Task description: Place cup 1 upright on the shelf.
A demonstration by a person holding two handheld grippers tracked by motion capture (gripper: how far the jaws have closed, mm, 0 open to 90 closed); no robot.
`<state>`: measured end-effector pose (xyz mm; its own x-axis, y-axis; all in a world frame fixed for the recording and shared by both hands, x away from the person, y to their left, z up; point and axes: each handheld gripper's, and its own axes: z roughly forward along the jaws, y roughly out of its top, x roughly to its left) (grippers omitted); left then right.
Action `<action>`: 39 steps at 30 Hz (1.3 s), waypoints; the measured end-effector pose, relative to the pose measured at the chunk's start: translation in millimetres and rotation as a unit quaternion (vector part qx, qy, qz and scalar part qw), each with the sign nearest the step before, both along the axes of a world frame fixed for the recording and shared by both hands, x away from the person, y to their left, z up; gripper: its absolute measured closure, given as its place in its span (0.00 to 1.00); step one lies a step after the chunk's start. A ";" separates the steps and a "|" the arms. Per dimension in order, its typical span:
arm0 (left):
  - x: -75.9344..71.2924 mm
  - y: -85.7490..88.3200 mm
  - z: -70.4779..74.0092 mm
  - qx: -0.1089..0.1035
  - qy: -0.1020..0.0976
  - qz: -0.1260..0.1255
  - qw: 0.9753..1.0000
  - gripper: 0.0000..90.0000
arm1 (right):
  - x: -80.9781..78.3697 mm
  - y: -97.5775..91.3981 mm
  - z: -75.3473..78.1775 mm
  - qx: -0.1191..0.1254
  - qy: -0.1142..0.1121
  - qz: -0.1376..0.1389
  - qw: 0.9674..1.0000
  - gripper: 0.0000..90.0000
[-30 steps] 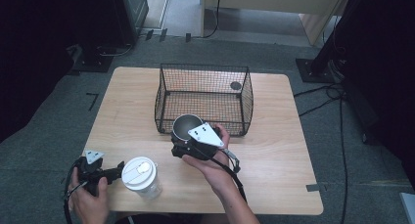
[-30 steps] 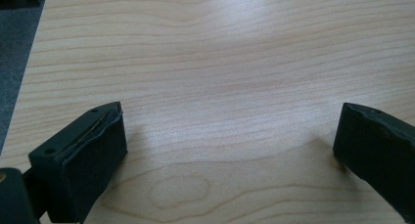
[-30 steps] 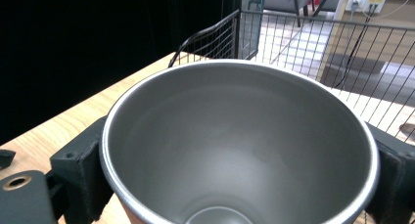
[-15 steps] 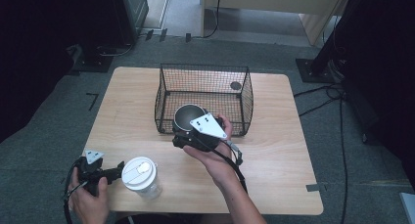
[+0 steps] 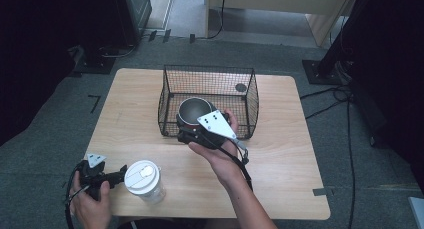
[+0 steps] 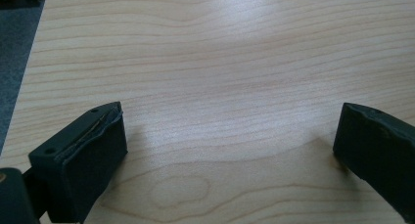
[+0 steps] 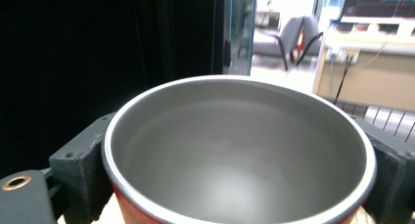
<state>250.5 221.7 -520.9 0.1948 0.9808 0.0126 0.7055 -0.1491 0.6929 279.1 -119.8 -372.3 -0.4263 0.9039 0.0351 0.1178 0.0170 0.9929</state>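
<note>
From the high view, our right tool [image 5: 197, 131] grips a round metal cup with a red outside and grey inside [image 5: 194, 110]. We hold it up at the front edge of the black wire basket [image 5: 210, 78], and it looks to be just over the front wall. The basket stands in the middle of the light wooden worktop [image 5: 285, 154]. Our left tool [image 5: 116, 176] rests near the front left corner, just beside a white paper cup with a white lid [image 5: 143, 179]. It does not grip that cup.

In the left gripper view, the two black jaws stand wide apart with only bare wood between them, so the left tool is open.

In the right gripper view, the metal cup [image 7: 240, 150] sits tight between the two jaws, one on each side of its rim. The cup is upright and looks empty inside.

We think the step now is to put the cup down into the basket. To do it well, we should keep the cup level, carry it clear over the wire wall, then lower it slowly to the basket floor. We should let go only when it stands on the bottom.
</note>
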 end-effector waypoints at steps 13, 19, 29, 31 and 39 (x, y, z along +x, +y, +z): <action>0.0 0.0 0.0 0.000 0.000 0.000 1.000 0.00 | 18.9 -9.5 4.5 0.045 -0.033 -0.019 0.998 0.08; 0.0 0.0 0.0 0.000 0.000 0.000 1.000 0.00 | 33.6 -15.5 7.0 0.051 -0.037 -0.029 0.998 0.08; 0.0 0.0 -0.1 0.000 -0.001 0.000 1.000 0.00 | 60.8 -21.7 6.3 0.054 -0.042 -0.047 0.997 0.08; 0.0 0.0 -0.1 0.000 -0.001 0.000 1.000 0.00 | 66.1 -23.2 5.2 0.053 -0.044 -0.052 0.996 0.08; 0.0 -0.1 -0.1 0.000 -0.001 0.000 1.000 0.00 | 87.2 -30.3 0.2 0.044 -0.046 -0.069 0.996 0.08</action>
<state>250.5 221.6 -521.0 0.1940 0.9809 0.0125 0.7044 -0.1481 0.6941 366.4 -150.2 -372.0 -0.3034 0.9493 0.0827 0.0213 -0.0800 0.9966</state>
